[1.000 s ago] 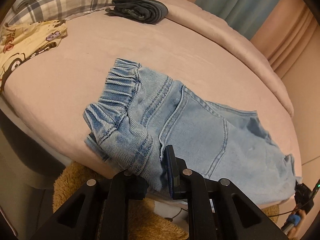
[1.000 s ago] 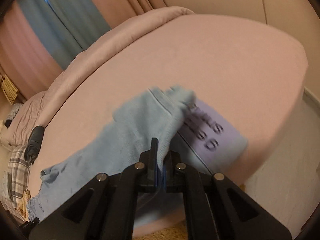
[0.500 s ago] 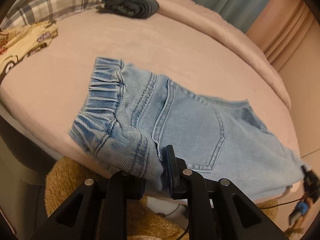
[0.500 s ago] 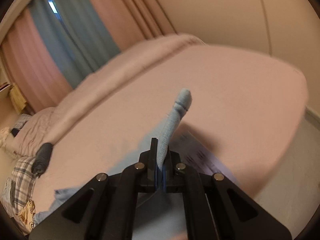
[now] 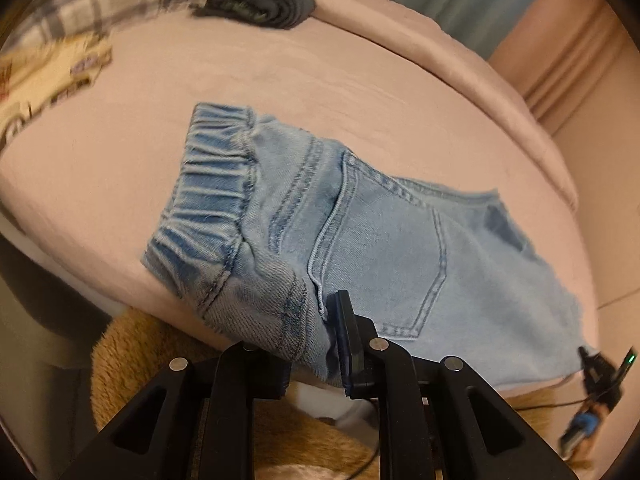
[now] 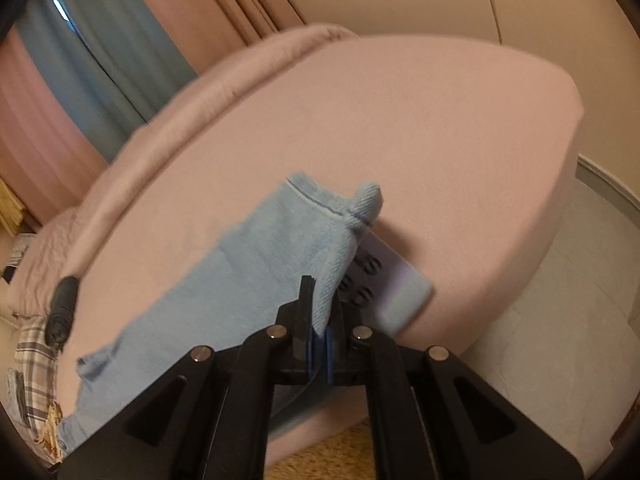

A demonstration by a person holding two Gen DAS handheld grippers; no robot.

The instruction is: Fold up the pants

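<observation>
Pinching the jeans [image 5: 384, 240] at both ends — left tongs [image 5: 316, 344] at waistband, right tongs [image 6: 320, 320] at leg — over the bed [image 5: 280, 80].

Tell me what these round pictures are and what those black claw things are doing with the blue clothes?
Those black claws are two-finger tools a person holds, one in each hand. Each carries a tiny camera looking along its fingers, so you get one picture per hand.

In the left-hand picture, the left gripper pinches the light blue denim pants near their stretchy waistband. In the right-hand picture, the right gripper pinches the leg end of the pants, lifted a little.

The pants lie on a pink bed. Further back sit a dark folded garment, a grey plaid pillow and a cream cartoon-print cloth.
</observation>
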